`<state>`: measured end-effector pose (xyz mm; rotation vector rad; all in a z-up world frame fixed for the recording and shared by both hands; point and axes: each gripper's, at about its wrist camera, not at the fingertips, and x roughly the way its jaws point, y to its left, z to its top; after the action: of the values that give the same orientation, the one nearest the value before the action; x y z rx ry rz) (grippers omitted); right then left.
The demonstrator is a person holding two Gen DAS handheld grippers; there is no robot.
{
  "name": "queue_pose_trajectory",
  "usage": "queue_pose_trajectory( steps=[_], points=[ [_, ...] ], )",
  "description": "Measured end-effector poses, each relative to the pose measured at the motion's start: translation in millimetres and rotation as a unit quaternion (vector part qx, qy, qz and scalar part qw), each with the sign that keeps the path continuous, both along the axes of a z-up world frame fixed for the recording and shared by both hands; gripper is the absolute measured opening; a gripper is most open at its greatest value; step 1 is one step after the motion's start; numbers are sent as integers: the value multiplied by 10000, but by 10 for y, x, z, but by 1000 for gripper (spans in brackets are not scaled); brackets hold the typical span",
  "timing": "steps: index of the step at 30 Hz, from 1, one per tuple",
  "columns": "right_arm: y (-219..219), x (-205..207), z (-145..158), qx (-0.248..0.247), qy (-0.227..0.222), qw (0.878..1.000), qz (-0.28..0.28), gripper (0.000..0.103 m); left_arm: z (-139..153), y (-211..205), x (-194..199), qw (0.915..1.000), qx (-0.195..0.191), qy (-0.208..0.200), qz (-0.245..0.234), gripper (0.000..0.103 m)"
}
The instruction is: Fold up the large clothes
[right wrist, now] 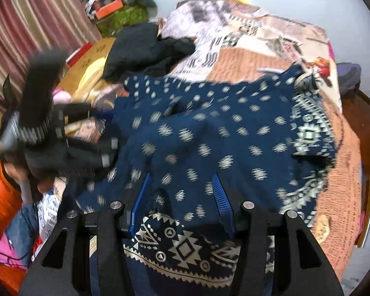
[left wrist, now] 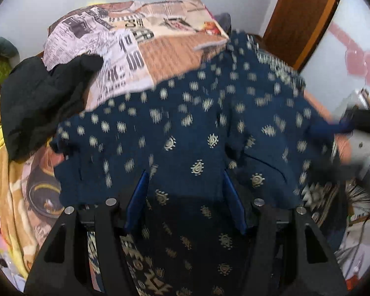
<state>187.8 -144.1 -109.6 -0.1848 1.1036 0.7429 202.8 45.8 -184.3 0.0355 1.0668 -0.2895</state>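
Note:
A large navy garment with small cream motifs point(left wrist: 192, 123) lies spread on the bed; it also fills the right wrist view point(right wrist: 209, 133), where its cream geometric border point(right wrist: 310, 128) shows at the right. My left gripper point(left wrist: 185, 180) is open, its blue fingers point(left wrist: 138, 197) spread over the cloth. My right gripper point(right wrist: 182, 185) is open too, blue fingers point(right wrist: 220, 194) wide apart above the cloth's border edge. The left gripper also shows blurred at the left of the right wrist view point(right wrist: 69, 133). The right gripper appears blurred at the right edge of the left wrist view point(left wrist: 357, 120).
A newspaper-print bedspread point(left wrist: 140, 49) covers the bed. A black garment point(left wrist: 39, 98) lies heaped at the far left; it also shows in the right wrist view point(right wrist: 145, 46). A wooden door frame point(left wrist: 305, 17) stands behind. Striped curtains point(right wrist: 37, 24) and clutter point(right wrist: 120, 12) sit beyond the bed.

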Motion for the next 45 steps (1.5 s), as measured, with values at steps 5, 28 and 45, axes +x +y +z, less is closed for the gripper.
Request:
queue_pose_trajectory(
  steps=[5, 28, 45],
  points=[
    [-183, 78, 58, 83, -304, 9976, -618, 48, -169, -47, -209, 9997, 233, 4, 4, 60],
    [-631, 386, 176, 287, -482, 9861, -1565, 48, 487, 1131, -467, 9791, -359, -1096, 1672, 65],
    [-1277, 993, -354, 374, 478, 9605, -2715, 48, -710, 1901, -24, 9383, -1550, 262, 3081, 65]
  ],
)
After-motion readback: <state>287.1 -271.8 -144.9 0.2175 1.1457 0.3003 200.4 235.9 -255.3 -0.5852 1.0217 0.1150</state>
